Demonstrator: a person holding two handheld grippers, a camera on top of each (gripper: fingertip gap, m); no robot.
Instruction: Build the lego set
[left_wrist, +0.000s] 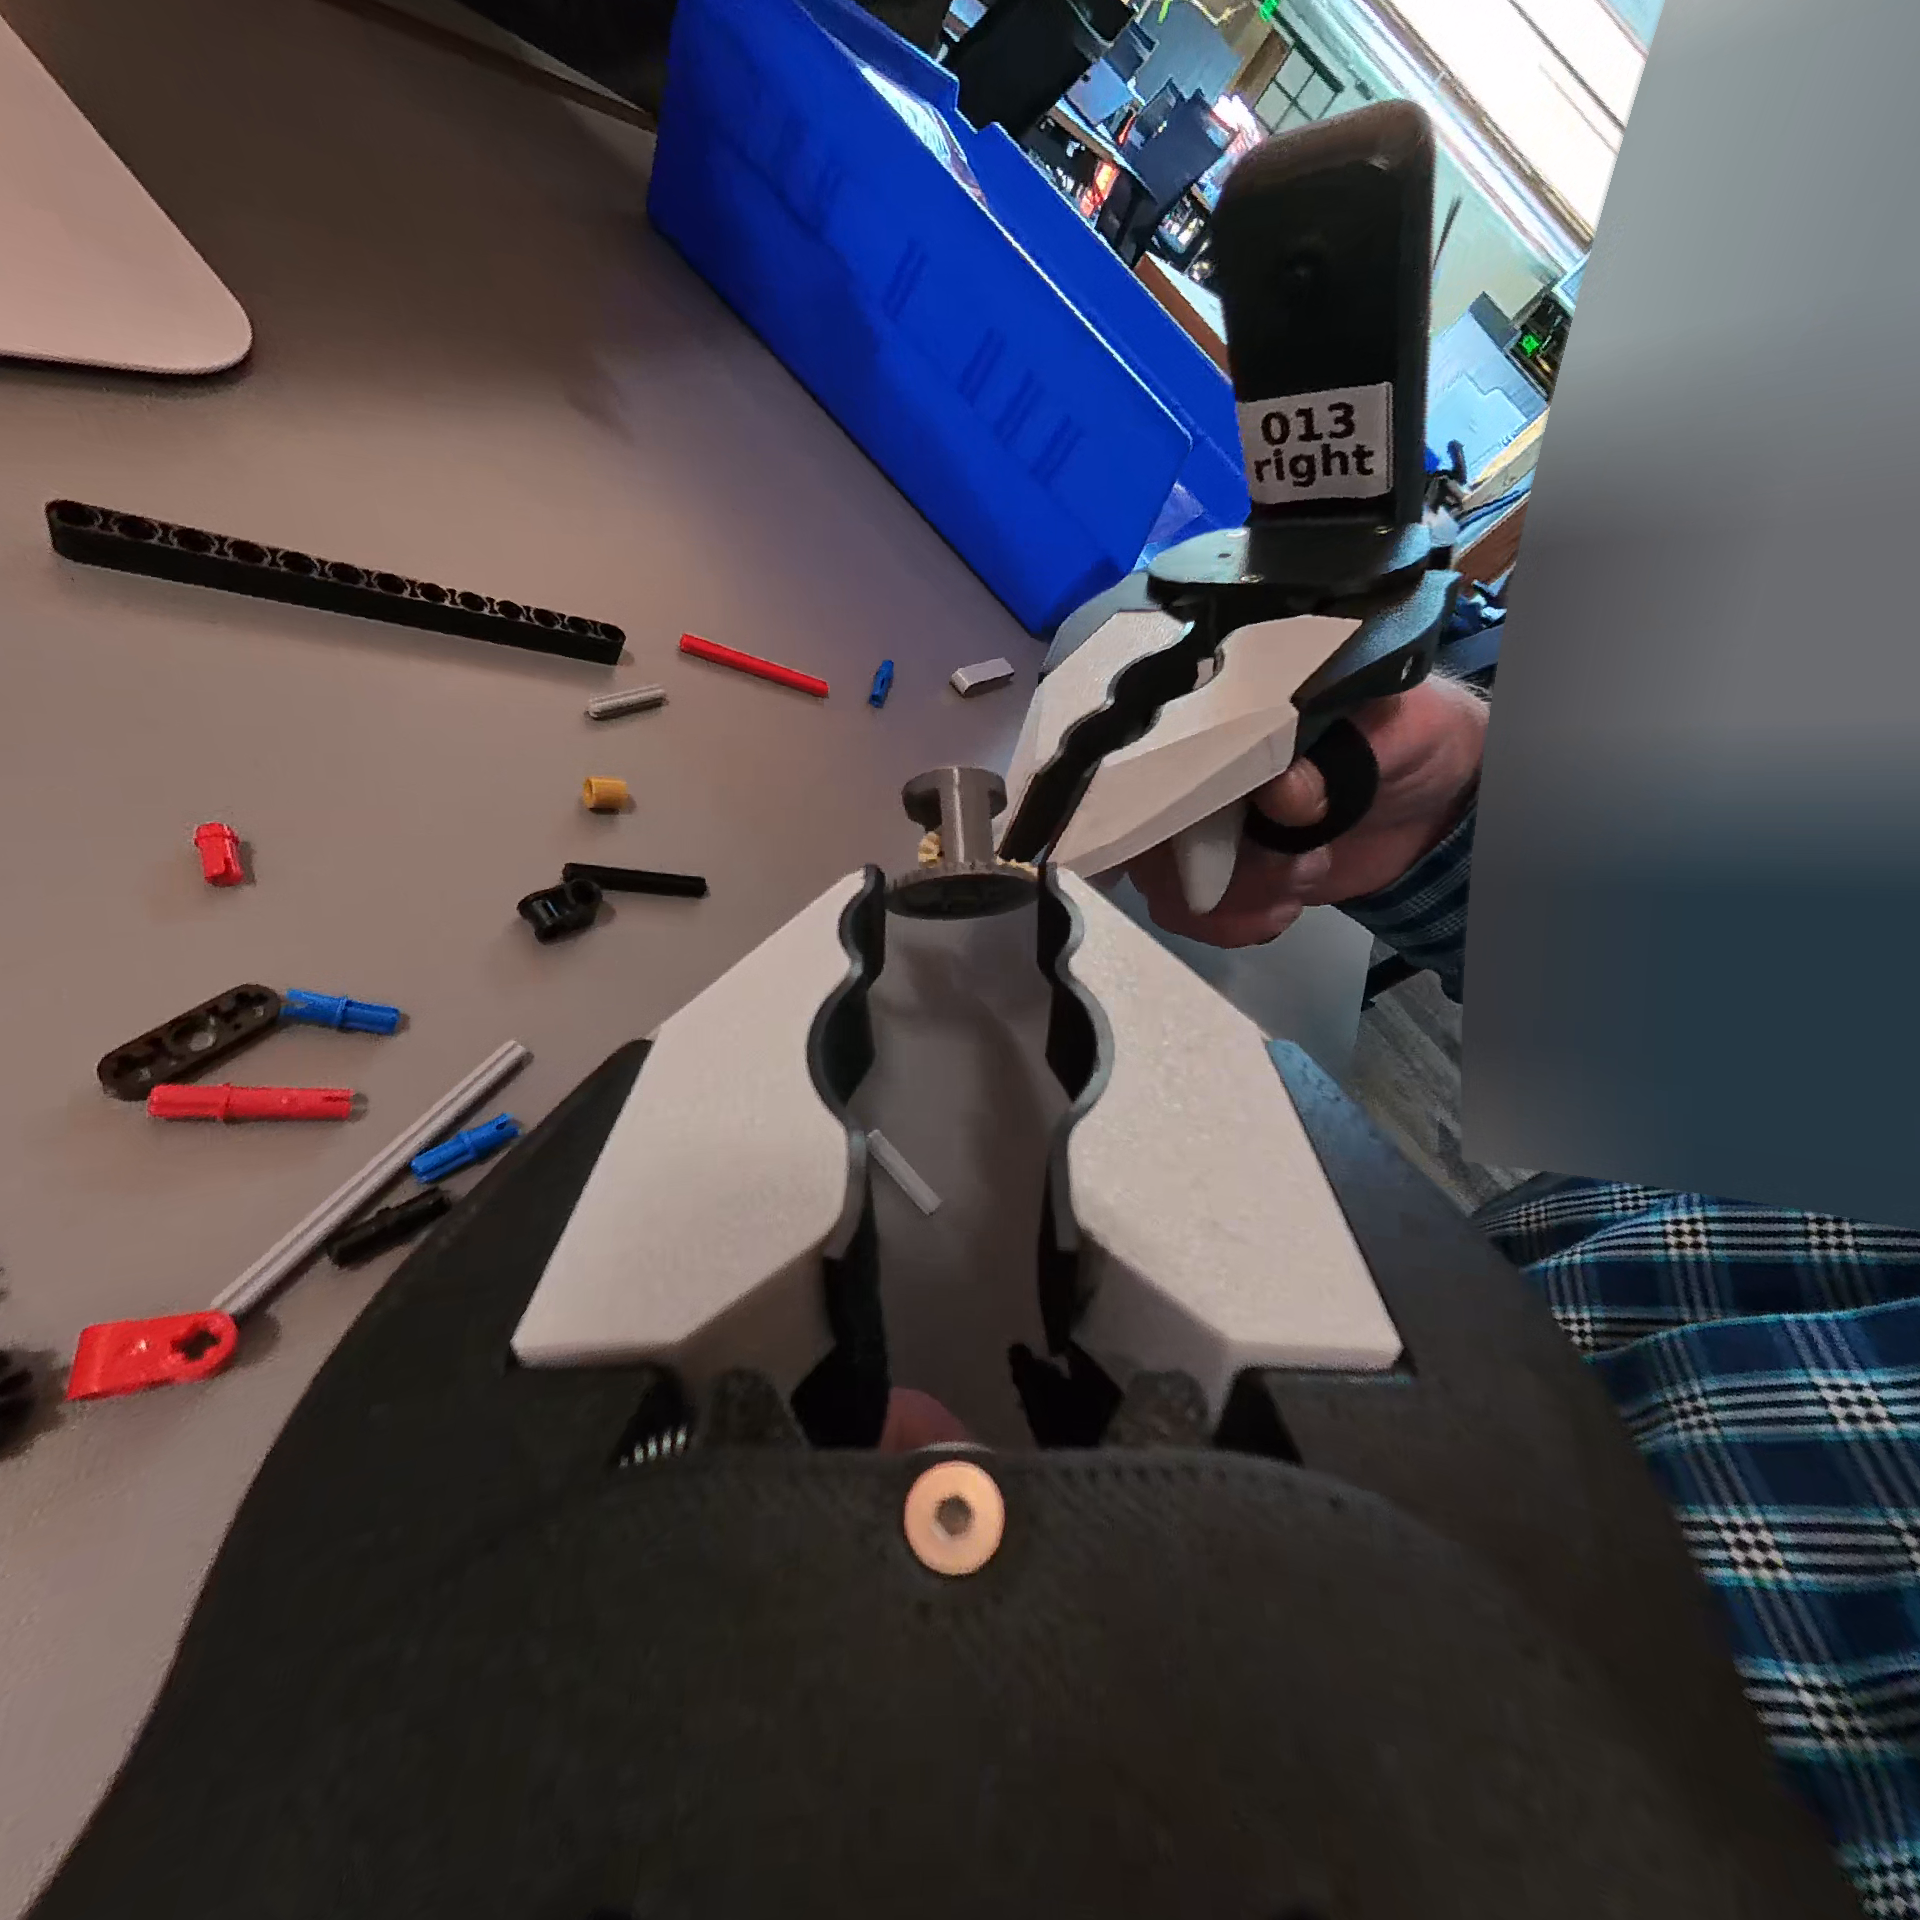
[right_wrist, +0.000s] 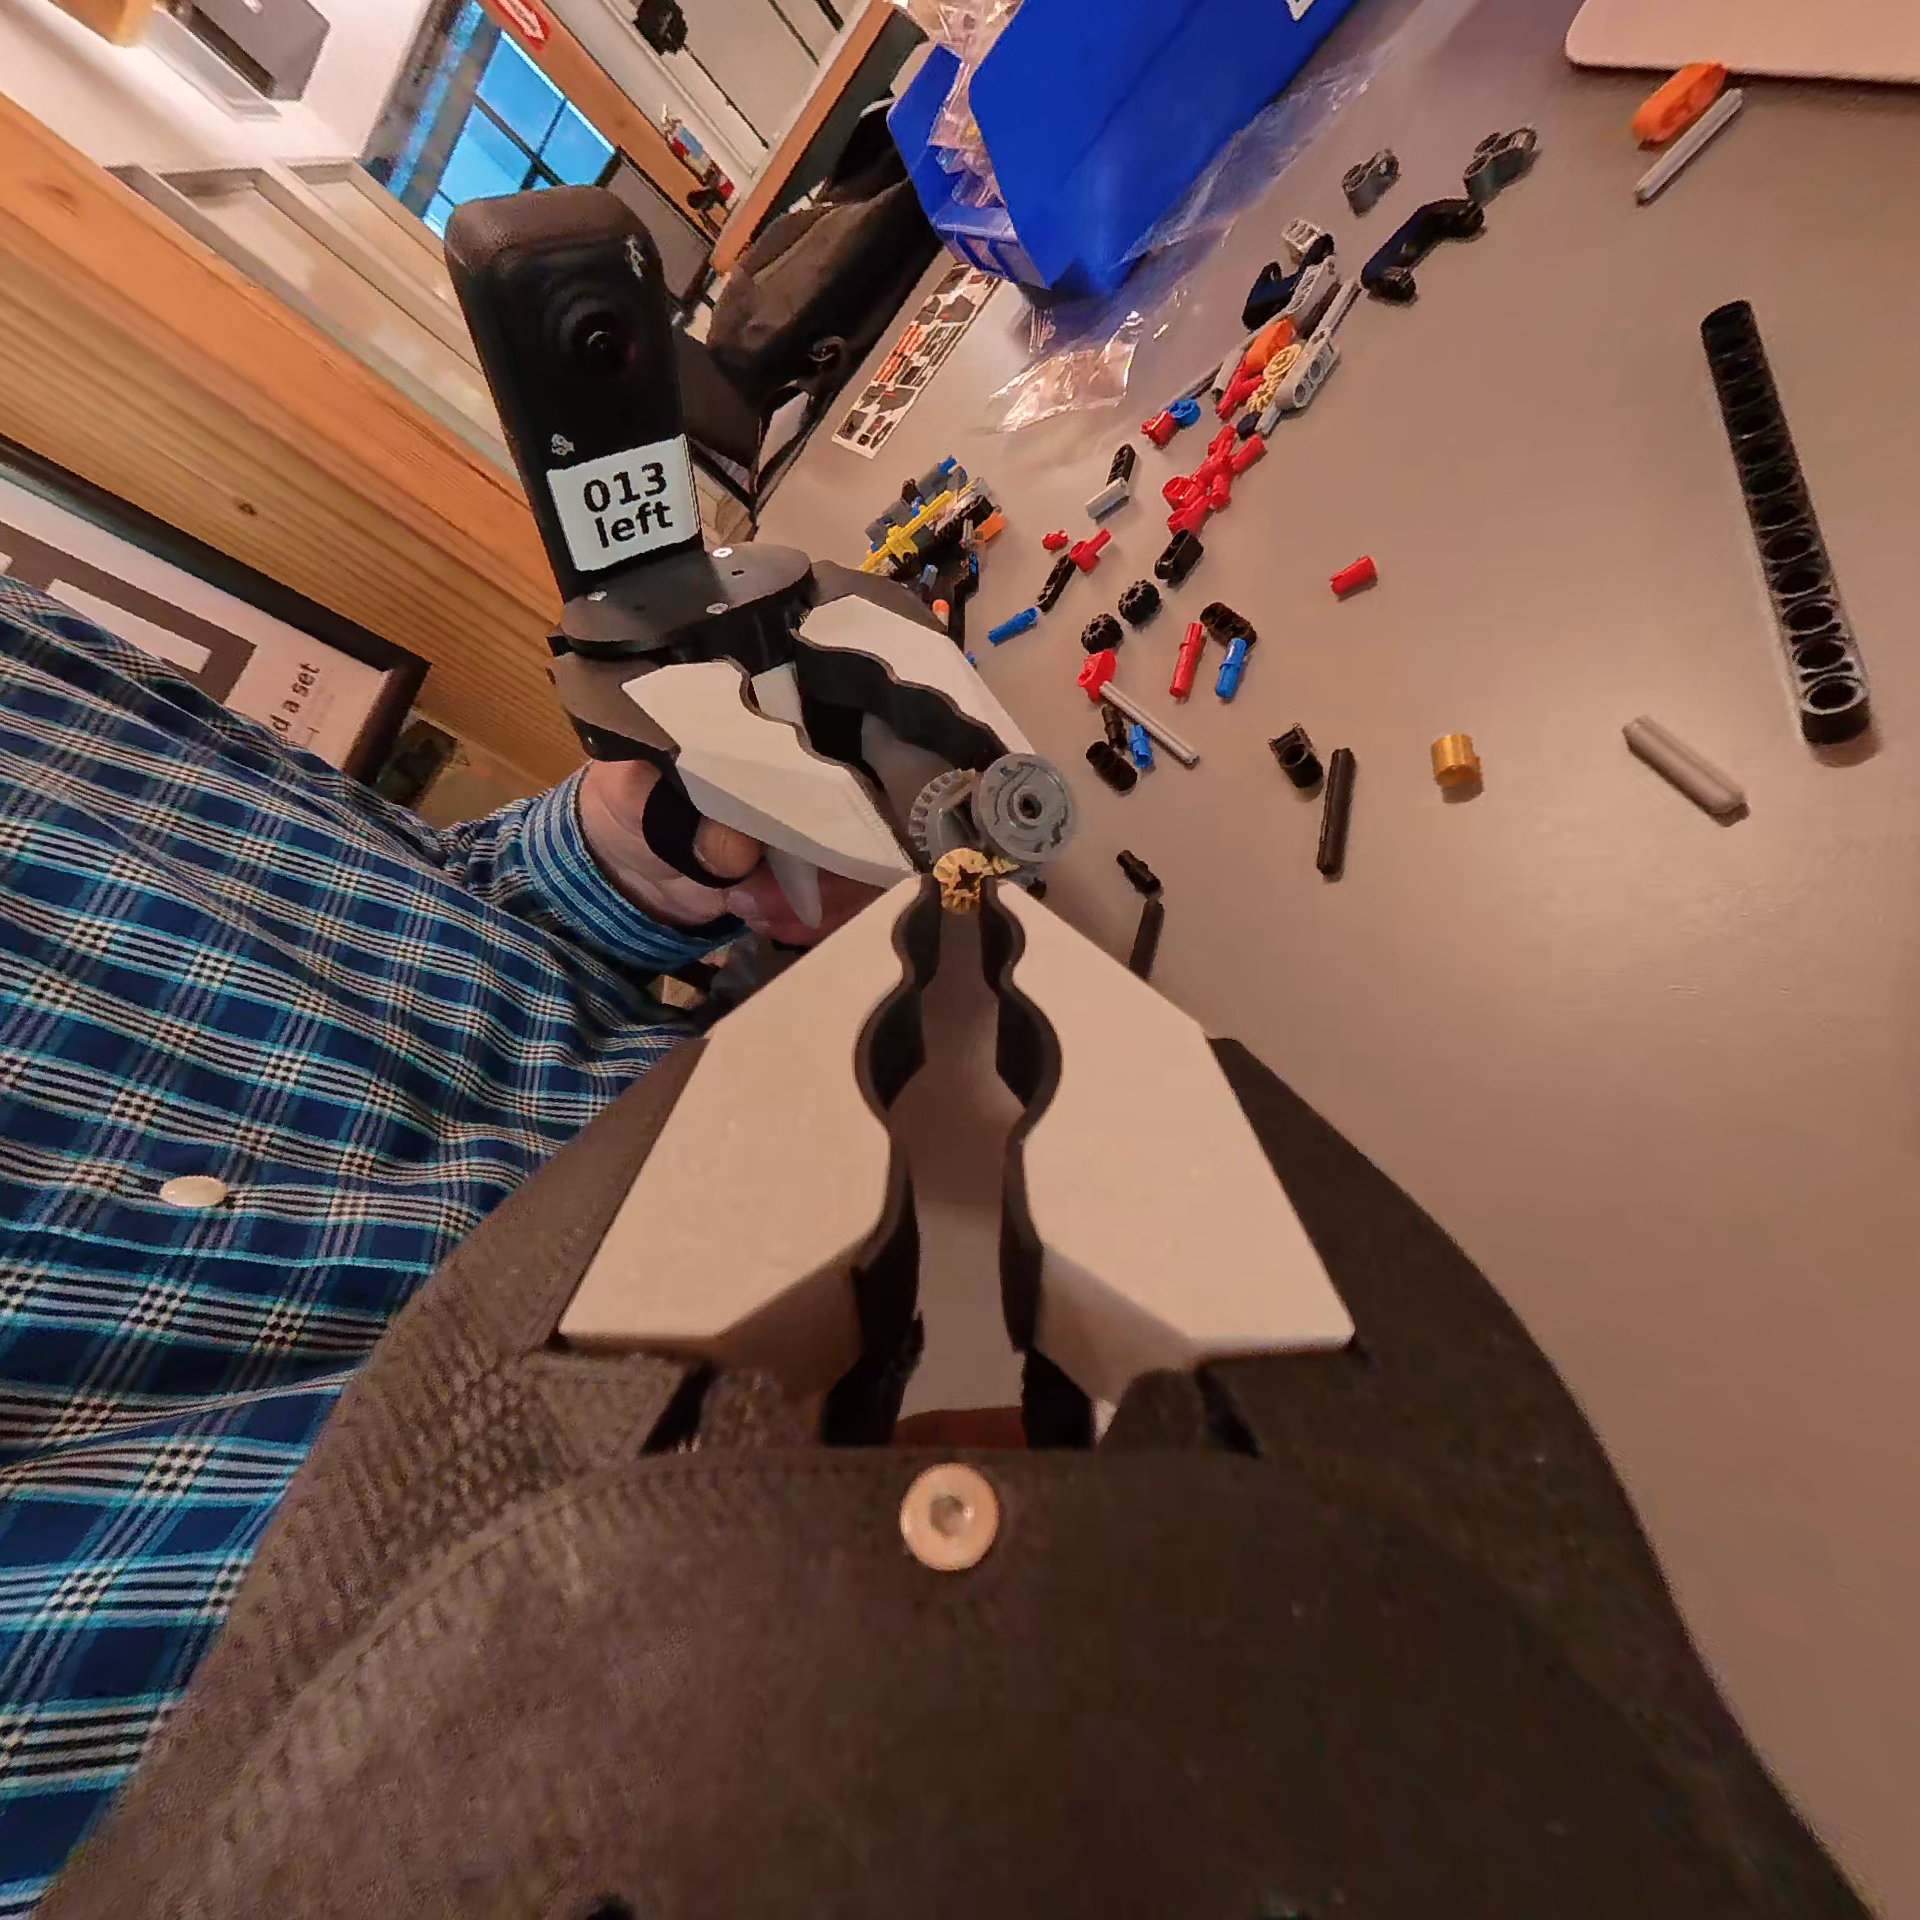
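Observation:
My left gripper is shut on a dark grey geared housing and holds it above the grey table. In the right wrist view the left gripper shows with that housing between its tips. My right gripper is shut on a small tan gear and presses it against the side of the housing. In the left wrist view the right gripper comes in from the right, with only slivers of the tan gear showing behind the housing.
A long black beam lies on the table, also in the right wrist view. Loose red, blue, black and grey pins and axles are scattered around. A blue bin stands at the back. A partly built assembly sits near the table edge. Both grippers' tips are close together, under 4 cm apart.

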